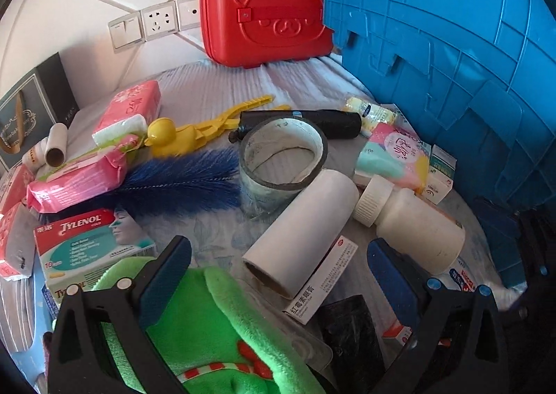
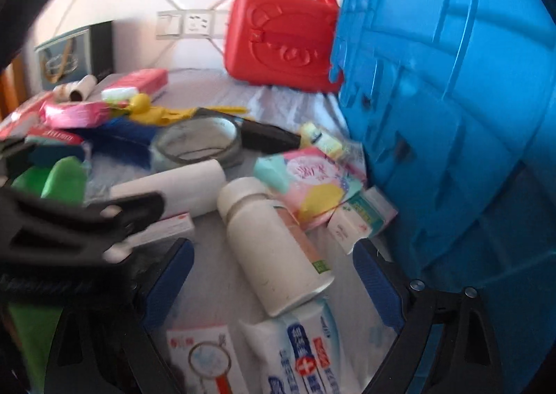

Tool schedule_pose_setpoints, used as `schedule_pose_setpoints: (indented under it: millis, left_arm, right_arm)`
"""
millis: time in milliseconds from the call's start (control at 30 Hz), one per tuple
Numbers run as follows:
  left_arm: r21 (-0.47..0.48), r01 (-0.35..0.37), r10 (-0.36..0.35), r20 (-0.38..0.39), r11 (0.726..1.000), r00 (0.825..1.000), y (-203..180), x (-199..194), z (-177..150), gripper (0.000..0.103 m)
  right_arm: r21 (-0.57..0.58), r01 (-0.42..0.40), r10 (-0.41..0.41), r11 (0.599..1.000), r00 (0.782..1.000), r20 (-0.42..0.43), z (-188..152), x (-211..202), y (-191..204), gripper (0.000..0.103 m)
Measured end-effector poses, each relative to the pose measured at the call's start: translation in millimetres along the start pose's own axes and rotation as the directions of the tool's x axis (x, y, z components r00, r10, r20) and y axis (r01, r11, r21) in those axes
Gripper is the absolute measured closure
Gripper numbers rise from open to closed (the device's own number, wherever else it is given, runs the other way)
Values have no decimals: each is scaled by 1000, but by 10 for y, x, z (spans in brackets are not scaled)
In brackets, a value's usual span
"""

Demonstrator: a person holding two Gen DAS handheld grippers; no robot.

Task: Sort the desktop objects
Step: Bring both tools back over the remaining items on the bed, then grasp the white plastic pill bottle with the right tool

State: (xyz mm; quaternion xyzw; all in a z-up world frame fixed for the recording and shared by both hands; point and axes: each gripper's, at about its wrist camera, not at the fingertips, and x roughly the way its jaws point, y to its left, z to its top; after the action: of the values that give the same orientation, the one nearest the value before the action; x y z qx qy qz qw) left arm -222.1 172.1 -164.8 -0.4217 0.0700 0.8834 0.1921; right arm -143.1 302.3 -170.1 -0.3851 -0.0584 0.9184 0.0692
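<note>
The desk is strewn with items. In the left wrist view my left gripper (image 1: 278, 265) is open above a green plush toy (image 1: 215, 331), a white paper roll (image 1: 302, 234) and a white medicine tube box (image 1: 321, 281). A white pill bottle (image 1: 413, 223) lies to the right, a tape roll (image 1: 283, 157) behind. In the right wrist view, which is blurred, my right gripper (image 2: 274, 279) is open around the white pill bottle (image 2: 274, 248). A wet wipes pack (image 2: 299, 352) lies under it. The left gripper's black finger (image 2: 80, 230) shows at left.
A big blue crate (image 1: 451, 56) stands at right, a red case (image 1: 264, 15) at the back. A Tylenol box (image 1: 90, 248), pink tissue packs (image 1: 80, 182), a blue duster (image 1: 173, 182), a yellow duck clip (image 1: 194, 129) and a black roll (image 1: 302, 122) fill the left and middle.
</note>
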Motion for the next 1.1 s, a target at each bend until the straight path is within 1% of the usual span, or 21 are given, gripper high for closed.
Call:
schedule_pose_setpoints:
  millis: [33, 67, 133, 167, 200, 300, 333, 400, 467, 533, 567, 600, 633, 700, 767, 800, 833, 900, 967, 1033, 1100]
  left_arm:
    - [9, -4, 5, -6, 1000, 1000, -6, 21, 0, 0]
    - [13, -11, 11, -9, 1000, 1000, -6, 43, -1, 0]
    - [5, -22, 23, -36, 1000, 999, 24, 122, -3, 0]
    - [5, -26, 26, -47, 1000, 999, 37, 151, -3, 1]
    - [9, -30, 30, -48, 1000, 998, 51, 159, -5, 1]
    - [12, -31, 32, -38, 999, 999, 134, 128, -24, 0]
    - [13, -32, 33, -36, 999, 999, 162, 121, -29, 0]
    - [8, -35, 35, -40, 999, 999, 221, 132, -26, 0]
    - [2, -12, 12, -55, 1000, 998, 242, 174, 1, 0]
    - [17, 9, -8, -75, 1000, 997, 214, 243, 27, 0]
    - [25, 31, -28, -93, 999, 995, 192, 293, 40, 0]
    - [32, 48, -45, -104, 998, 994, 173, 327, 50, 0]
    - [42, 59, -55, -101, 997, 993, 150, 342, 59, 0]
    - [42, 82, -78, -103, 996, 992, 133, 372, 80, 0]
    - [56, 83, -76, -114, 995, 991, 97, 404, 96, 0]
    - [68, 78, -70, -110, 995, 991, 78, 400, 99, 0]
    - [77, 76, -67, -112, 994, 991, 60, 414, 102, 0]
    - [91, 79, -67, -127, 993, 990, 31, 463, 120, 0]
    - [107, 77, -62, -134, 991, 989, 2, 505, 147, 0]
    - [108, 68, -55, -125, 992, 991, -8, 524, 171, 0]
    - [91, 77, -66, -121, 993, 990, -2, 546, 178, 0]
  right_arm:
    - [6, 30, -30, 1000, 999, -13, 7, 56, -12, 4]
    - [9, 27, -27, 1000, 999, -20, 18, 82, -8, 2]
    - [-26, -41, 40, 999, 999, -18, 32, 83, 88, 2]
    - [-43, -122, 120, 992, 991, -61, 38, 141, 152, 0]
    - [-62, -125, 120, 990, 989, -81, 45, 171, 203, 1]
    - [-64, -210, 204, 976, 975, -93, 41, 187, 310, 4]
    - [-86, -225, 219, 970, 973, -79, 42, 169, 363, 5]
    - [-115, -180, 175, 977, 983, -57, 62, 173, 427, 7]
    - [-79, -101, 97, 992, 994, -55, 92, 178, 391, 7]
    - [-9, -91, 89, 996, 991, -101, 127, 291, 291, 8]
    - [-14, -75, 72, 997, 990, -121, 135, 347, 286, 10]
    - [-23, -57, 53, 998, 991, -125, 135, 377, 281, 26]
    - [-21, -52, 48, 998, 989, -140, 137, 421, 267, 50]
    - [-3, -57, 55, 998, 985, -161, 155, 493, 226, 51]
    - [-10, -57, 55, 998, 986, -160, 172, 523, 215, 51]
    - [-10, -58, 56, 998, 986, -159, 168, 535, 217, 49]
    - [-8, -57, 54, 998, 985, -165, 166, 557, 215, 44]
    - [2, -60, 59, 998, 982, -182, 142, 561, 147, 41]
    - [14, -54, 55, 998, 979, -198, 133, 581, 119, 41]
    - [19, -70, 73, 997, 977, -202, 135, 553, 102, 51]
    - [2, -63, 62, 998, 978, -202, 140, 551, 127, 51]
